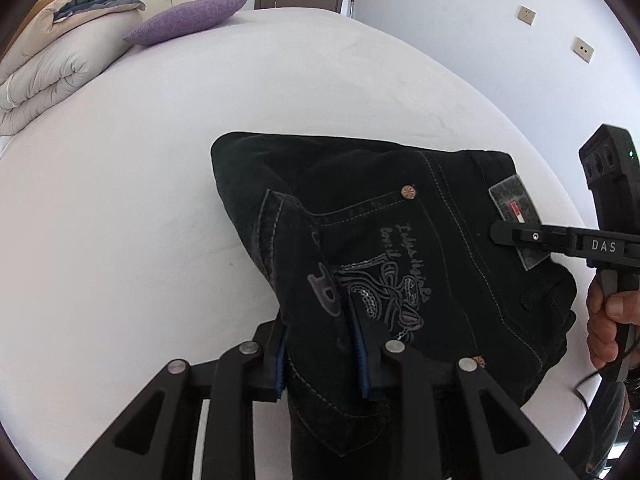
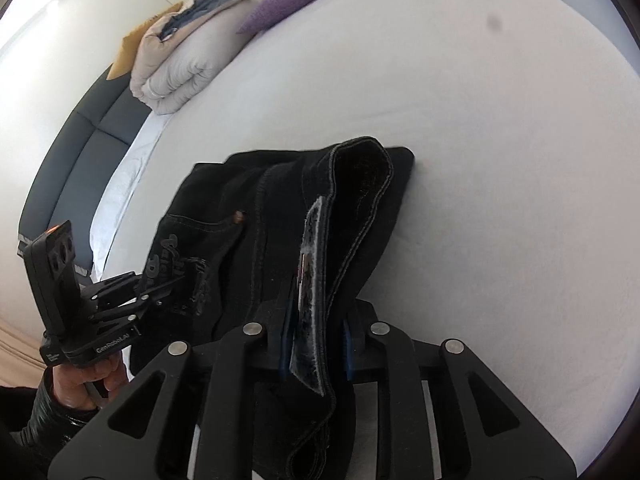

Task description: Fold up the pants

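Observation:
The black jeans (image 1: 400, 240) lie folded in a thick bundle on the white bed (image 1: 160, 200), back pocket embroidery and waistband patch facing up. My left gripper (image 1: 320, 360) is shut on the pocket side edge of the bundle. My right gripper (image 2: 316, 344) is shut on the waistband at the grey patch (image 2: 310, 264); it shows in the left wrist view (image 1: 520, 236) reaching in from the right. The jeans (image 2: 248, 216) are lifted at both held edges. The left gripper also shows in the right wrist view (image 2: 152, 296).
A folded beige duvet (image 1: 52, 64) and a purple pillow (image 1: 184, 20) lie at the far head end of the bed. A dark headboard (image 2: 72, 160) runs along the left. A white wall with sockets (image 1: 524, 16) stands to the right.

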`<state>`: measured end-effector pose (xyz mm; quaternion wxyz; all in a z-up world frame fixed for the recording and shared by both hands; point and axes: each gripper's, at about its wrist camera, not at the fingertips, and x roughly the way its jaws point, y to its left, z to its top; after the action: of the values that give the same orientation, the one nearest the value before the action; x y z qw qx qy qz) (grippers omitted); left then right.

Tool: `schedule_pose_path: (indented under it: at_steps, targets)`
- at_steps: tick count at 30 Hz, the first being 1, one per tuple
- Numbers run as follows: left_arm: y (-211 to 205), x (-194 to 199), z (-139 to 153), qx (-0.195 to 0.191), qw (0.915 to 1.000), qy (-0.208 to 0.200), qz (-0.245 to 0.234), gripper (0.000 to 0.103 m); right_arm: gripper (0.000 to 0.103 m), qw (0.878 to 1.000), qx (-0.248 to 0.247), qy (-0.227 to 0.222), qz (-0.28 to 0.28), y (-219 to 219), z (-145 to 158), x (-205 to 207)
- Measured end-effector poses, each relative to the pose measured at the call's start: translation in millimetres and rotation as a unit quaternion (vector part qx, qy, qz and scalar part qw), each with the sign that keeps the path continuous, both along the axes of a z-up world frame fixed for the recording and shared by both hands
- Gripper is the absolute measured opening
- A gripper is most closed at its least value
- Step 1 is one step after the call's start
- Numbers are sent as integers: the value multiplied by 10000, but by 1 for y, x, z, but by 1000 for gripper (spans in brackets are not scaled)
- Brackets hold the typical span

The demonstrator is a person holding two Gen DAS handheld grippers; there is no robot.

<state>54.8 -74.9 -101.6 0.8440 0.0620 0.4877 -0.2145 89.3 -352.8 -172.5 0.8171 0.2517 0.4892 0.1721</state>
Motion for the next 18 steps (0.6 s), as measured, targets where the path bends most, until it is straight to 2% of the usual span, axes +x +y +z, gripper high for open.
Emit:
schedule_pose_path:
  at_steps: [1, 3, 4, 6, 7, 8, 9, 10, 11, 12, 14, 15, 17, 18]
  targets:
    - [1, -1, -3, -33, 10000, -7, 69, 45, 25, 9997, 240, 30, -57, -9, -8, -1]
    - [8, -5, -6, -108, 9997, -53, 234, 53, 28, 9979, 630, -23, -166, -22, -14, -6]
    - [11, -8, -5, -207, 9994, -73, 269, 54, 30, 9978, 620, -52, -214, -27, -13, -11]
    - [13, -18, 2, -297, 9988, -203, 341, 54, 41, 9981, 470, -176, -354, -35, -4, -24]
    - [15, -24, 8, -295, 9983, -339, 381, 59, 52, 9977, 397, -304, -457, -37, 2, -36]
    - [15, -36, 17, -325, 9971, -551, 404, 64, 54, 9968, 306, -479, -561, -39, 12, -47]
    - [16, -55, 28, -372, 9946, -875, 414, 74, 54, 9955, 185, -696, -623, -41, 24, -60]
    - [18, -77, 42, -365, 9901, -1276, 457, 86, 55, 9936, 62, -910, -669, -39, 37, -73]
    - [18, -93, 53, -342, 9848, -1623, 510, 92, 59, 9905, -102, -1157, -741, -37, 53, -84]
    - [17, -115, 67, -329, 9768, -2043, 552, 103, 61, 9859, -307, -1415, -843, -36, 69, -99]
    - [12, -158, 92, -251, 9591, -2763, 558, 103, 71, 9736, -633, -1940, -1021, -32, 98, -132]
    - [10, -167, 100, -168, 9537, -2950, 559, 103, 75, 9653, -833, -2195, -1140, -27, 114, -150]
    - [7, -183, 113, 31, 9472, -3141, 647, 103, 92, 9480, -1156, -2657, -1315, -13, 141, -179]
    - [7, -171, 119, 187, 9444, -3184, 799, 103, 96, 9380, -1251, -2926, -1374, -10, 153, -196]
